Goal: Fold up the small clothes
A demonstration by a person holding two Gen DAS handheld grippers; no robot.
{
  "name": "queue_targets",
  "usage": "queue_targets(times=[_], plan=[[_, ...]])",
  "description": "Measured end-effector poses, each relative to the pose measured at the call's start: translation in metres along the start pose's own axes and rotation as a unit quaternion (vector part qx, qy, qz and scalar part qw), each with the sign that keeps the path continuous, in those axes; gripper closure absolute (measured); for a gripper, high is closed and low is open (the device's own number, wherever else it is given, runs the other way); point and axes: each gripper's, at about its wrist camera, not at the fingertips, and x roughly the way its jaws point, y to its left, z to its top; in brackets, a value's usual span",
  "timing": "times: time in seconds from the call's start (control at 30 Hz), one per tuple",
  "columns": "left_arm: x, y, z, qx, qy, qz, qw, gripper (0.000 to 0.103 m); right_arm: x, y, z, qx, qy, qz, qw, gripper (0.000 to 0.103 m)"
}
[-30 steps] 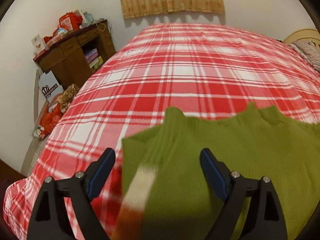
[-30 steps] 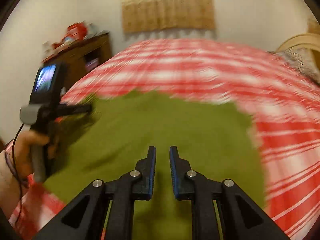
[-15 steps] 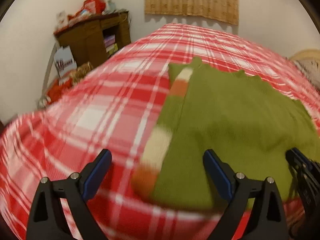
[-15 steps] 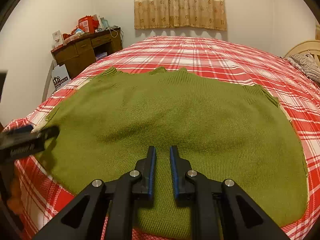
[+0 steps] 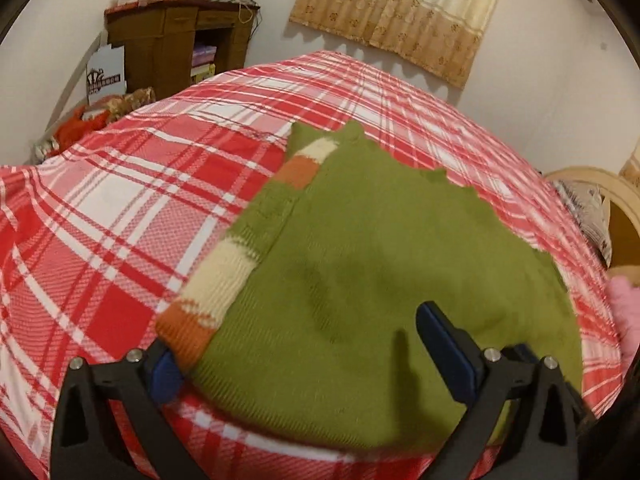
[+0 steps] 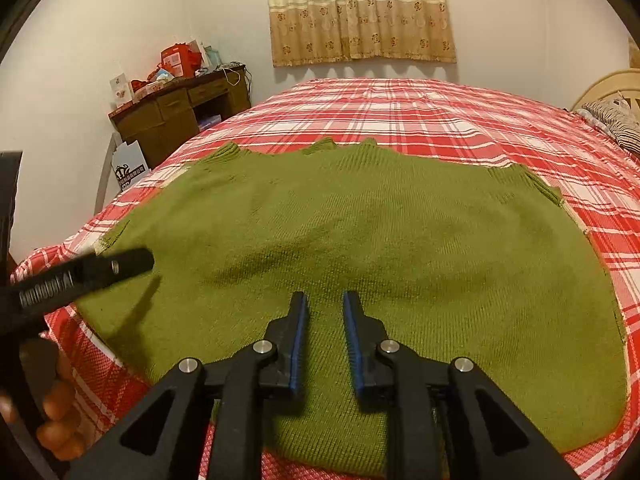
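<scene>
A green knit sweater (image 6: 360,240) lies spread flat on the red plaid bed (image 6: 420,120). In the left wrist view the sweater (image 5: 380,264) shows a sleeve with cream and orange stripes (image 5: 224,280) folded along its left edge. My left gripper (image 5: 304,344) is open wide over the sweater's near left corner, its left finger (image 5: 164,372) beside the orange cuff. My right gripper (image 6: 323,340) hovers over the sweater's near hem, jaws a narrow gap apart and empty. The left gripper's finger (image 6: 80,276) shows at the left of the right wrist view.
A brown wooden desk (image 6: 180,116) with red boxes stands by the wall left of the bed. A curtain (image 6: 360,12) hangs behind. A pillow and headboard (image 6: 608,116) are at the right. A pink object (image 5: 624,304) lies at the bed's right edge.
The left gripper has swung back and to the left, and now straddles the sweater's near left corner by the striped sleeve. The right gripper has steadied over the near hem.
</scene>
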Motion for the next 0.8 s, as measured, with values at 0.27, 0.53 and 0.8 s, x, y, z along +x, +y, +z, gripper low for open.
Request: queue_targets(times=[0.27,0.53,0.8], plan=[[-0.001,0.000,0.002,0.006,-0.015,-0.018,0.9997,0.047,0.001,0.002,0.000,-0.003,-0.001,-0.002,1.000,0.082],[0.004,-0.001,0.001,0.002,-0.019,0.004,0.9998,0.053,0.001,0.002,0.001,-0.005,-0.001,-0.004,1.000,0.082],[-0.020,-0.038,0.008,0.077,-0.059,-0.005,0.9953,0.086,0.000,0.001,0.000,0.003,-0.003,0.006,1.000,0.081]])
